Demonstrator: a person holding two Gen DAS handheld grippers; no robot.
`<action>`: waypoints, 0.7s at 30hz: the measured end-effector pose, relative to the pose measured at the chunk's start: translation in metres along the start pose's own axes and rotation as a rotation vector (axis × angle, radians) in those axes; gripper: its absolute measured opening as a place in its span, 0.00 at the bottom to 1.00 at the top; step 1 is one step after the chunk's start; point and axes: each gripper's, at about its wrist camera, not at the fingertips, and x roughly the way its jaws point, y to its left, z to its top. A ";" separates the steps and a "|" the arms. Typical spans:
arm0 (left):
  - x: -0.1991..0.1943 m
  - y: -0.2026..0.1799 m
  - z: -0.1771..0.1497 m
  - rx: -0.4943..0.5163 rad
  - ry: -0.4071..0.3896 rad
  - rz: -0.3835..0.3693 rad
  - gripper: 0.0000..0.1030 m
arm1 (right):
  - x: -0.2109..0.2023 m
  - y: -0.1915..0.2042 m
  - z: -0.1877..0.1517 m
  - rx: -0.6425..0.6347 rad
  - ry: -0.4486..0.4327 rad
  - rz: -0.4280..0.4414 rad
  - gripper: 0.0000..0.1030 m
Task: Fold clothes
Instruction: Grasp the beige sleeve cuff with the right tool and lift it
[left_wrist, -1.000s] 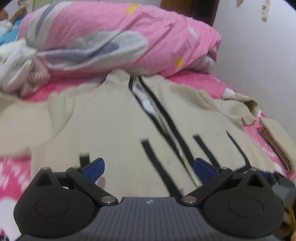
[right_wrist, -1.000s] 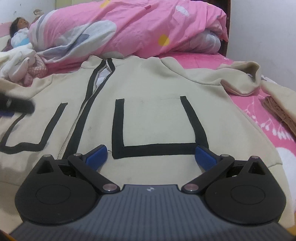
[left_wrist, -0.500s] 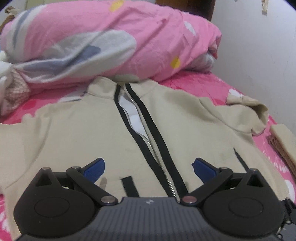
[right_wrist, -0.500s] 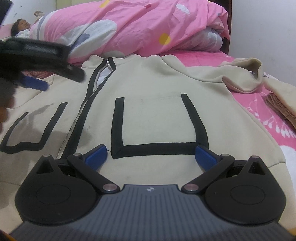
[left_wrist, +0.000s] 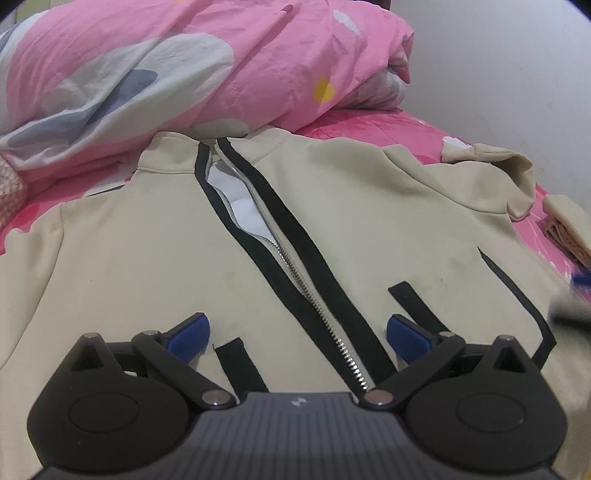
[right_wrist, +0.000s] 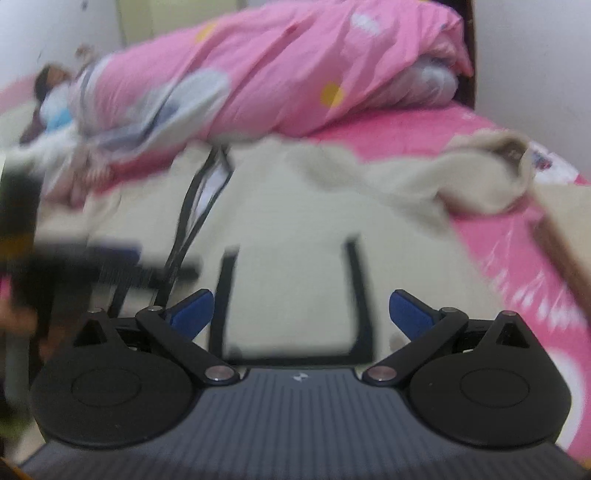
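Bed w/ pink floral sheet (left_wrist: 373, 123); rolled pink duvet (left_wrist: 207, 62) at far end. Plain white wall (left_wrist: 509, 70) on right, dark wood headboard (right_wrist: 466, 55) far right corner.

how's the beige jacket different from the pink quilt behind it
The beige jacket lies spread flat, front up; the pink quilt is bunched in a high heap. The jacket is plain beige with black trim and a zip; the quilt is pink with grey, white and yellow patches. Both rest on the pink bed.
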 end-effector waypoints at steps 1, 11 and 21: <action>0.000 0.000 -0.001 0.005 -0.002 -0.002 1.00 | 0.002 -0.008 0.012 0.007 -0.022 -0.023 0.98; 0.002 0.001 -0.003 0.011 -0.016 -0.008 1.00 | 0.105 -0.085 0.131 -0.164 -0.033 -0.336 0.81; 0.003 0.002 -0.002 0.005 -0.020 -0.009 1.00 | 0.221 -0.111 0.162 -0.324 0.134 -0.388 0.75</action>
